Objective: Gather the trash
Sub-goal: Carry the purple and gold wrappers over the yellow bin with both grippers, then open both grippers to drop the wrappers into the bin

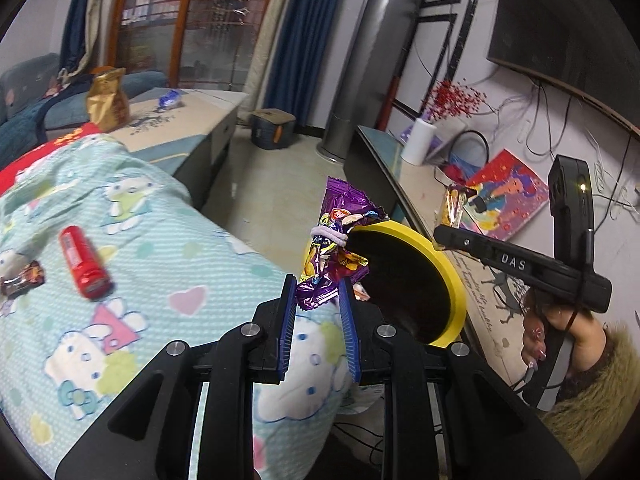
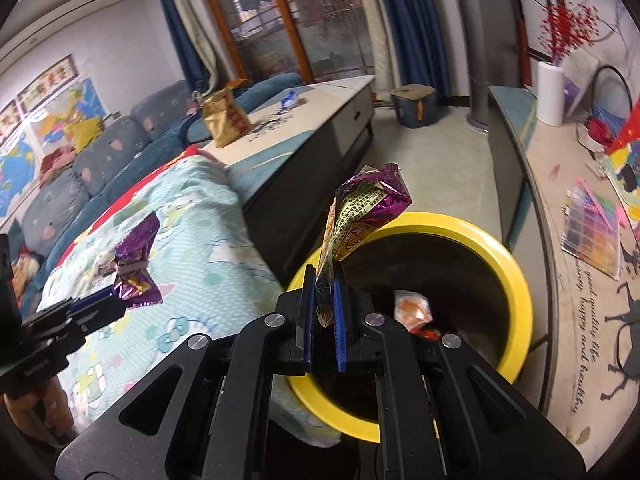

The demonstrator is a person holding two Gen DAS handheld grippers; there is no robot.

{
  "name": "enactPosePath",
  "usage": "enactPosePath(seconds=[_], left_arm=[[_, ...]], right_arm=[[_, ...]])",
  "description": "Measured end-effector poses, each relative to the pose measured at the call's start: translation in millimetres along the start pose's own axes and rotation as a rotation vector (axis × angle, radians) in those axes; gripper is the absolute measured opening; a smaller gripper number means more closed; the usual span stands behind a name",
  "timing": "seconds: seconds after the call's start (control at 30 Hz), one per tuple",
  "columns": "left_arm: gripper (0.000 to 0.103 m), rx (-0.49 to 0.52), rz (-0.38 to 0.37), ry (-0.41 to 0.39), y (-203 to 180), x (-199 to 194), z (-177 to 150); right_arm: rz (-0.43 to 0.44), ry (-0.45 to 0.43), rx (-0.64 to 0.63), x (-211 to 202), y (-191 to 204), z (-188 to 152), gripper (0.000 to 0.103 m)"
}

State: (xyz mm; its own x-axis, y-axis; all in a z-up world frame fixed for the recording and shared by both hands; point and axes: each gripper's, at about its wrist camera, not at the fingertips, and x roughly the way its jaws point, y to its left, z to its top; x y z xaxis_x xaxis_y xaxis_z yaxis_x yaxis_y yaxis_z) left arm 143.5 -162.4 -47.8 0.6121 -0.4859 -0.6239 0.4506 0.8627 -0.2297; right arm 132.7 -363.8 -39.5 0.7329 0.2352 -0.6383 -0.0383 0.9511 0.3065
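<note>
My left gripper (image 1: 318,296) is shut on the lower end of a crumpled purple snack wrapper (image 1: 340,236) with a pale hair tie around its middle. It hangs beside the near rim of a yellow-rimmed black bin (image 1: 456,280). In the right wrist view my right gripper (image 2: 322,292) is shut on a flattened purple and yellow wrapper (image 2: 360,216), held over the bin's rim (image 2: 520,292). Orange trash (image 2: 412,308) lies inside the bin. A red tube (image 1: 84,262) and a small dark wrapper (image 1: 22,280) lie on the cartoon-print quilt (image 1: 180,260).
A coffee table (image 2: 320,120) behind the quilt carries a gold bag (image 2: 224,116) and a blue wrapper (image 2: 290,98). A TV stand (image 2: 560,184) with papers and a white vase (image 2: 550,94) runs along the right. A blue box (image 2: 414,106) sits on the floor.
</note>
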Motion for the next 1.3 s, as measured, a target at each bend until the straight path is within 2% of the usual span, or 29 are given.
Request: enactPosePath(seconds=[0.37, 0.8, 0.97, 1.0, 1.07, 1.1, 1.13, 1.23, 1.3], left_arm=[[0.021, 0.052, -0.064, 0.056, -30, 38, 0], [0.021, 0.104, -0.095, 0.133, -53, 78, -5], [0.025, 0.128, -0.1, 0.154, -62, 95, -4], [0.029, 0.129, -0.097, 0.159, -64, 98, -4], [0.047, 0.129, -0.094, 0.157, -64, 101, -3], [0.065, 0.128, -0.092, 0.148, -63, 99, -3], [0.075, 0.128, -0.09, 0.14, -63, 97, -3], [0.089, 0.117, -0.061, 0.095, -59, 85, 0], [0.092, 0.102, -0.038, 0.065, -53, 75, 2]], right_arm=[[-0.052, 0.038, 0.058, 4, -38, -3, 0.005], [-0.08, 0.119, 0.091, 13, -64, -12, 0.005], [-0.086, 0.13, 0.109, 14, -69, -14, 0.012], [-0.087, 0.132, 0.113, 14, -69, -14, 0.017], [-0.098, 0.127, 0.126, 13, -72, -14, 0.029], [-0.1, 0.122, 0.131, 12, -73, -14, 0.034], [-0.102, 0.114, 0.136, 10, -74, -14, 0.036], [-0.105, 0.096, 0.135, 7, -71, -13, 0.043], [-0.096, 0.081, 0.13, 6, -66, -12, 0.046]])
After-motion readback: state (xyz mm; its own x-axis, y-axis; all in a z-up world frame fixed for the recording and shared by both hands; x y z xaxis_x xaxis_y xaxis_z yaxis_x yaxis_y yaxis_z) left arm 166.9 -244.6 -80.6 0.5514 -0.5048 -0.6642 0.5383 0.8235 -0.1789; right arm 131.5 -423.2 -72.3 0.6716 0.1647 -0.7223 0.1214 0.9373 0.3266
